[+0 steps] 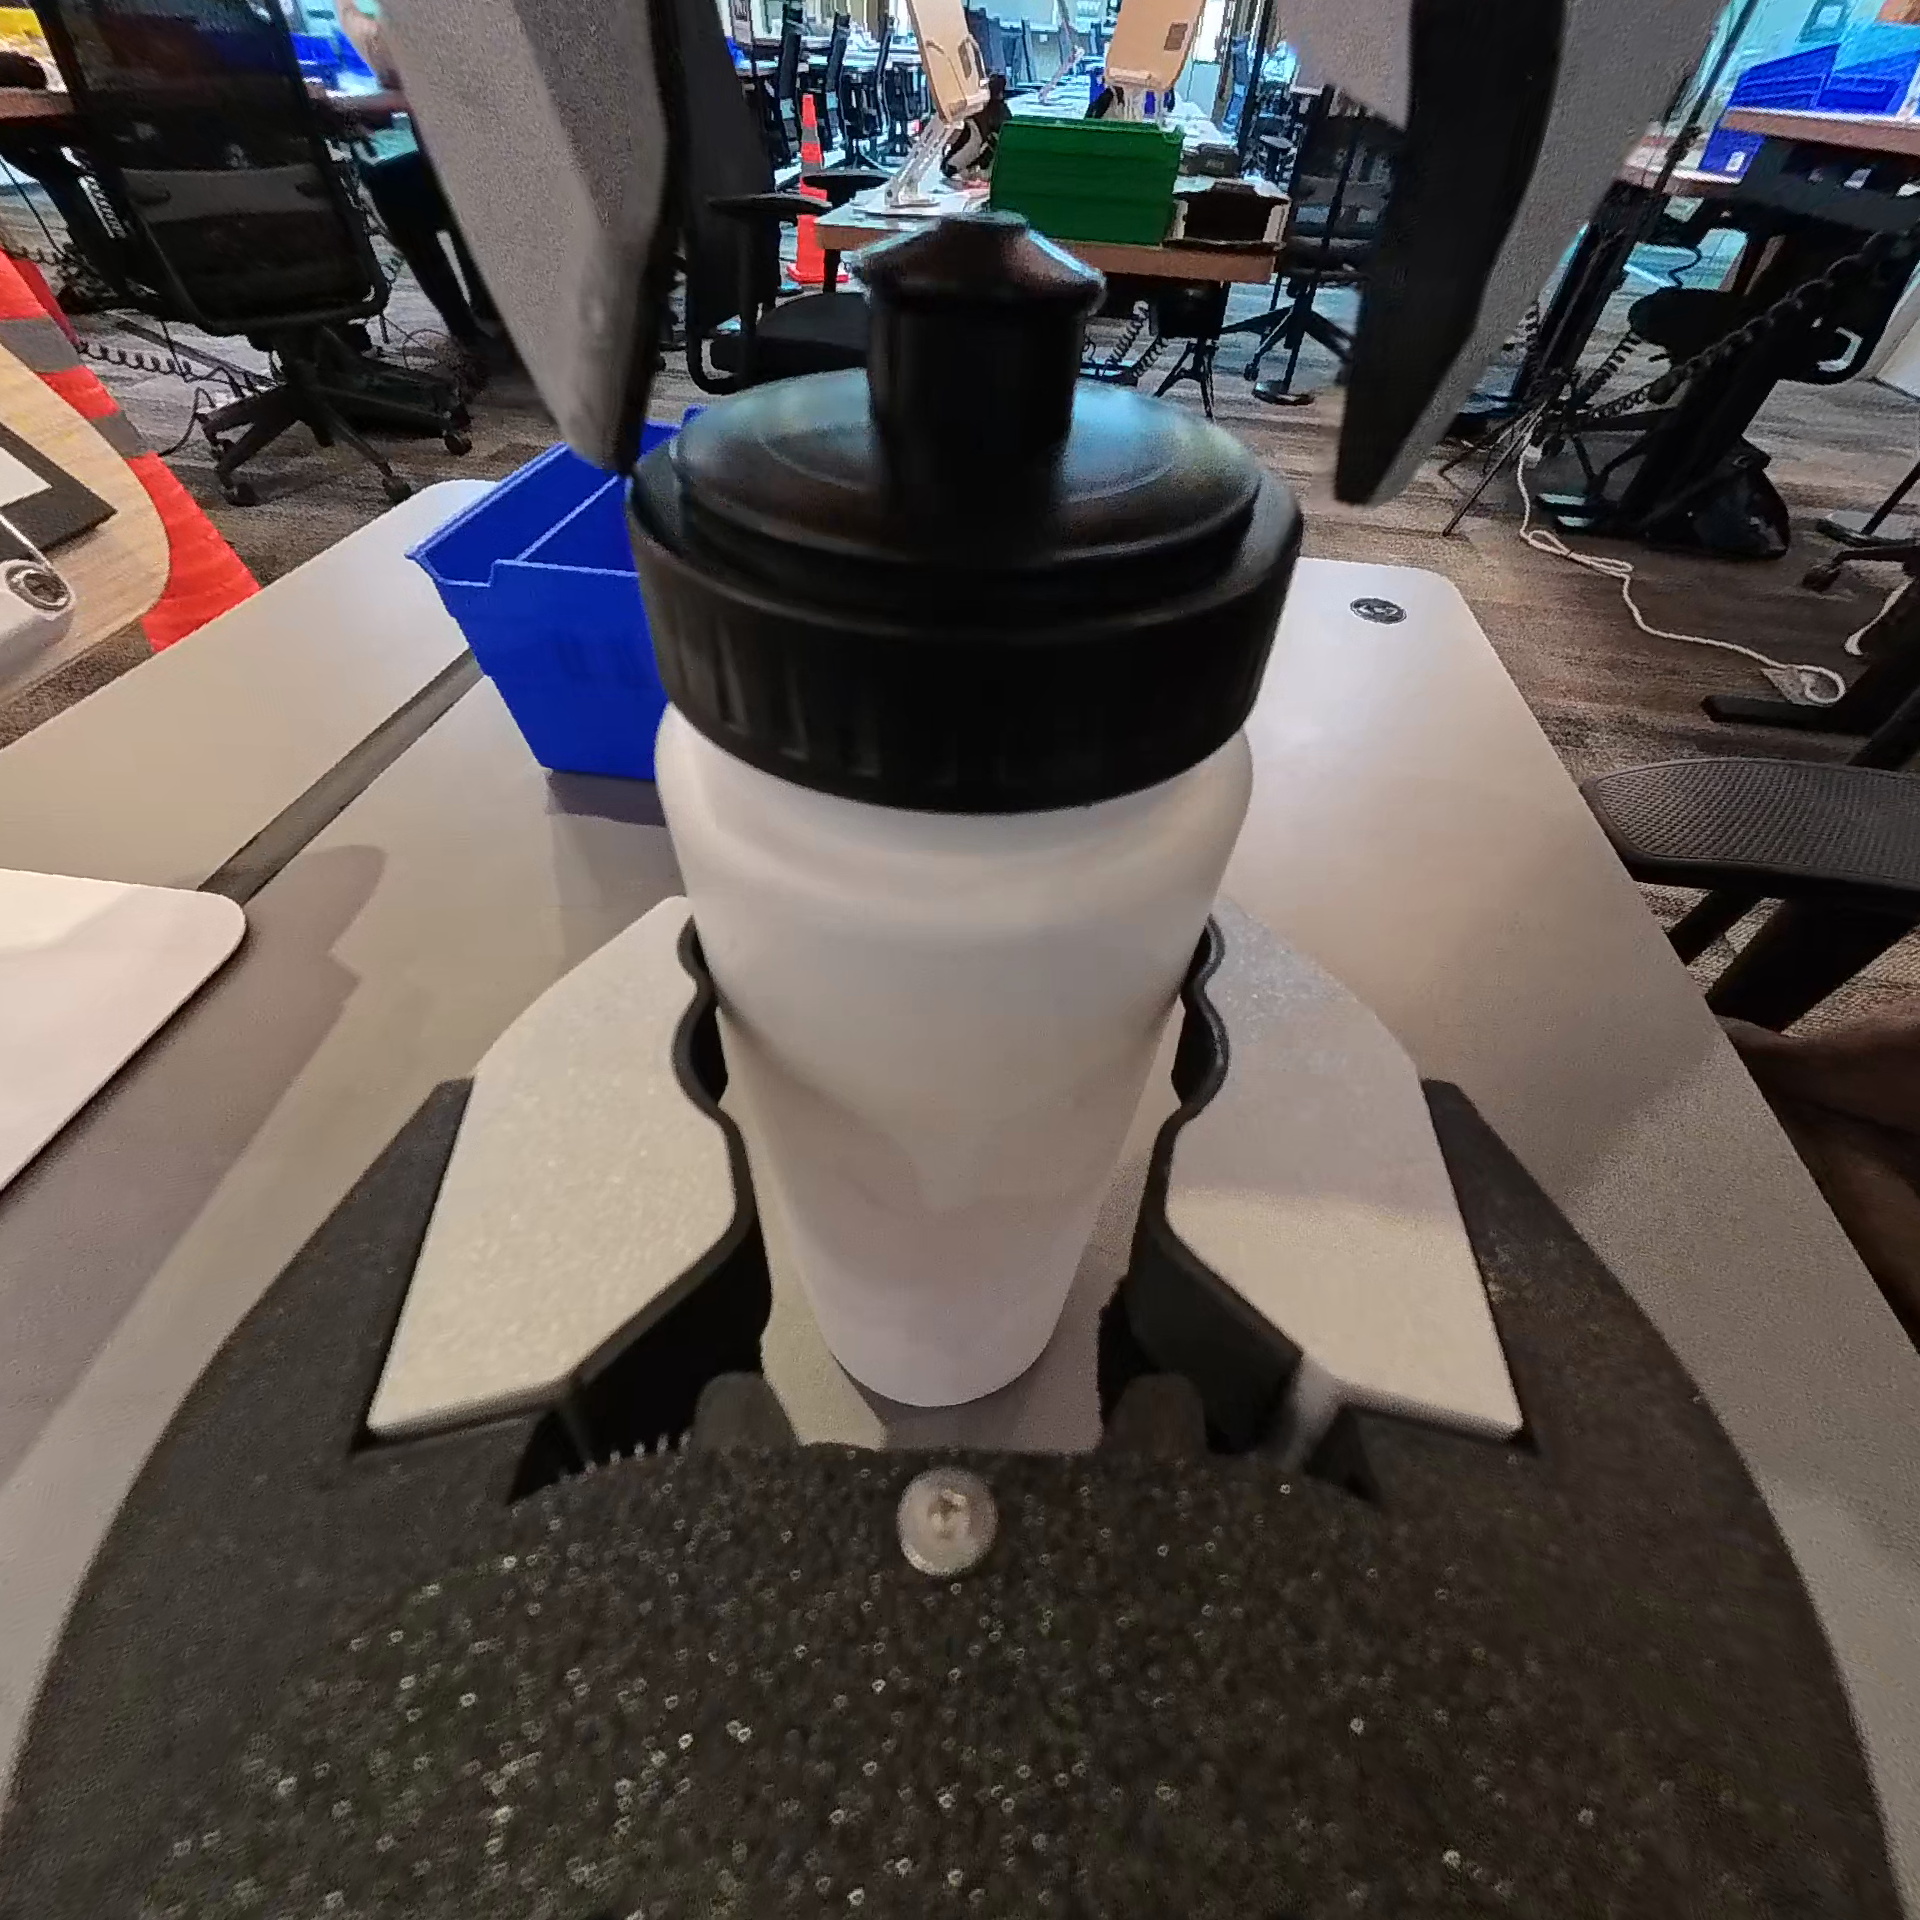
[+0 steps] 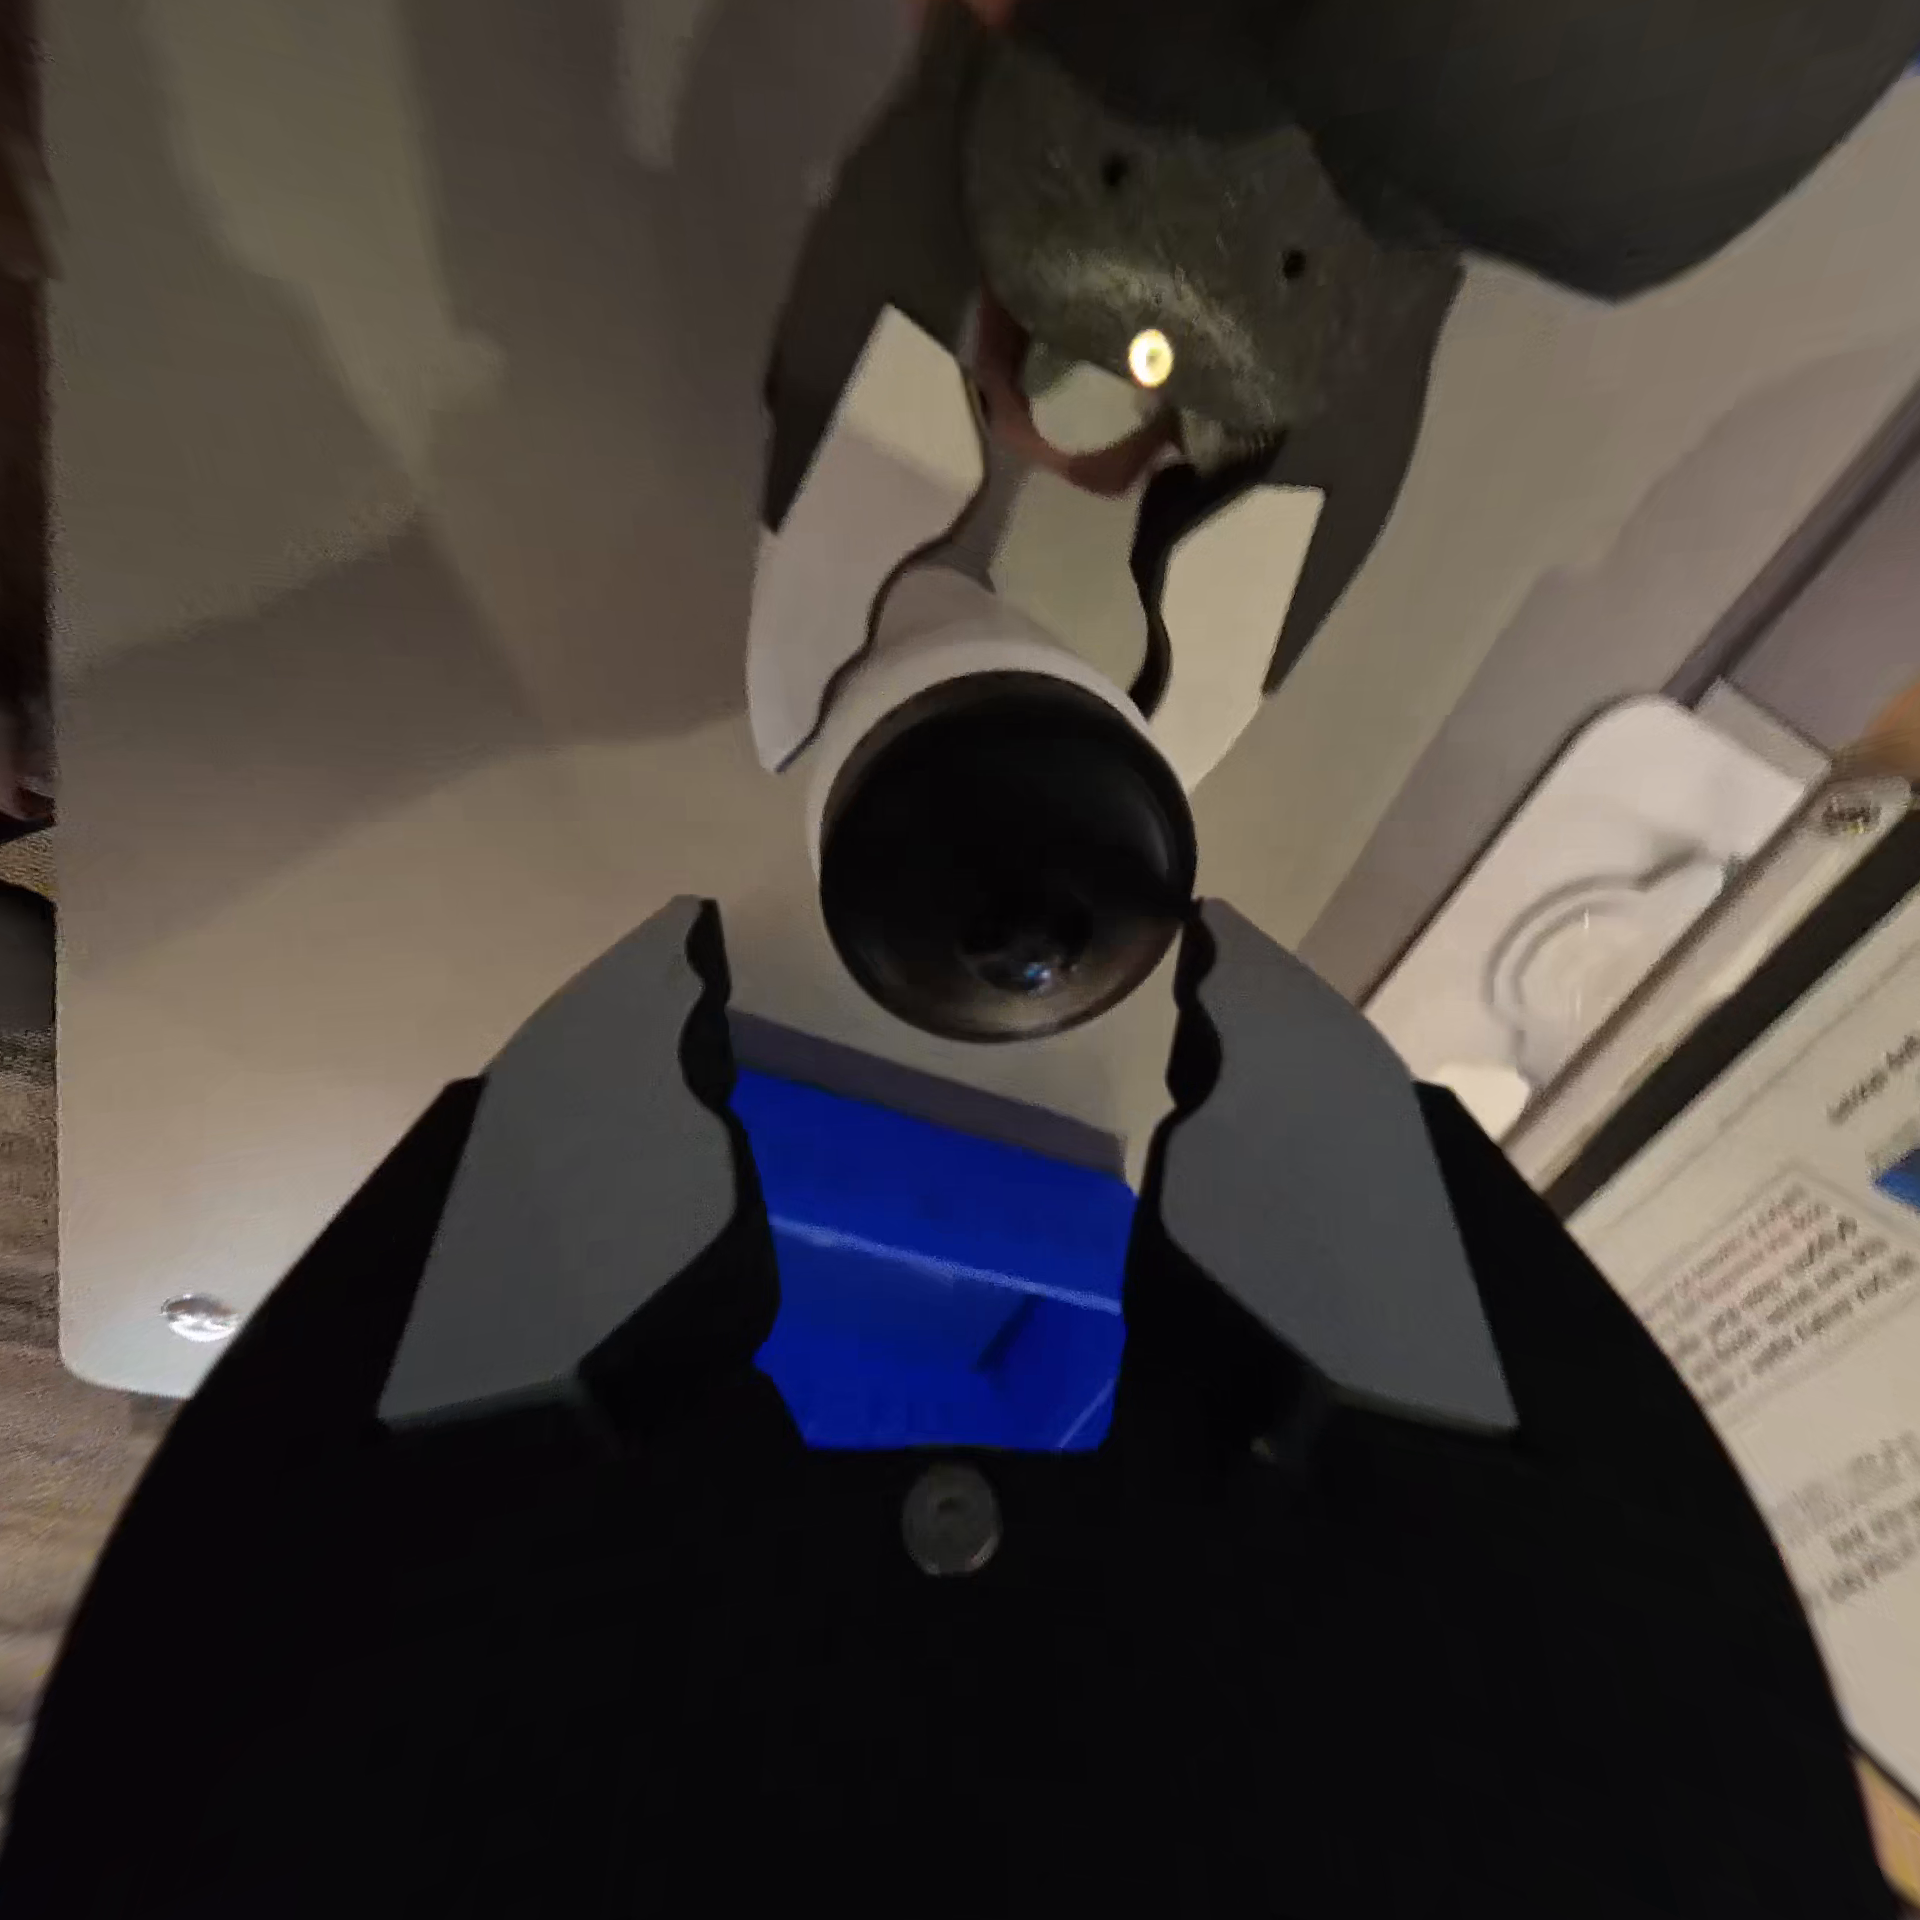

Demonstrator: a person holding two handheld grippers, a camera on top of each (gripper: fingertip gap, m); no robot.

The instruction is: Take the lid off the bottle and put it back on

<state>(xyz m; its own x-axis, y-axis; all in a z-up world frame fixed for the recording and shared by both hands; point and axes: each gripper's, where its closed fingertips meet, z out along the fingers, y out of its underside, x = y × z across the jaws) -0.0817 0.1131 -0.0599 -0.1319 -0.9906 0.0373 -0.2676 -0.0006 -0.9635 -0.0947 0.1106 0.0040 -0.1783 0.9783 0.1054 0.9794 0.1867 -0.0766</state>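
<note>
Over a grey desk [image 1: 1455, 831] in a wide open office, working on a white bottle [image 1: 945, 1143] that is standing upright with its black lid [image 1: 966, 644] seated on top. Straddling the bottle's lower body with the left gripper [image 1: 951, 997], jaws spread wide, seeming to brush the plastic on one side while leaving a sliver of desk showing on the other in the right wrist view, so not really clamping anything. Hovering above with the right gripper [image 2: 951, 914], jaws likewise spread and gripping nothing, sitting with one fingertip just at the lid's rim and hanging well clear with the other. Judging by that, lining up for a hold on the lid, without being able to tell whether for taking it off or after putting it back. Doing this well is probably meaning squeezing the left pads firmly onto the body first, stopping the bottle from spinning. Then shifting the right gripper sideways until centring over the lid, dropping past the tall spout [image 1: 977, 332] and closing on the ribbed skirt, not the spout. Keeping the twist axis straight up, avoiding tipping toward the blue bin [image 1: 540, 644] standing just behind.
</note>
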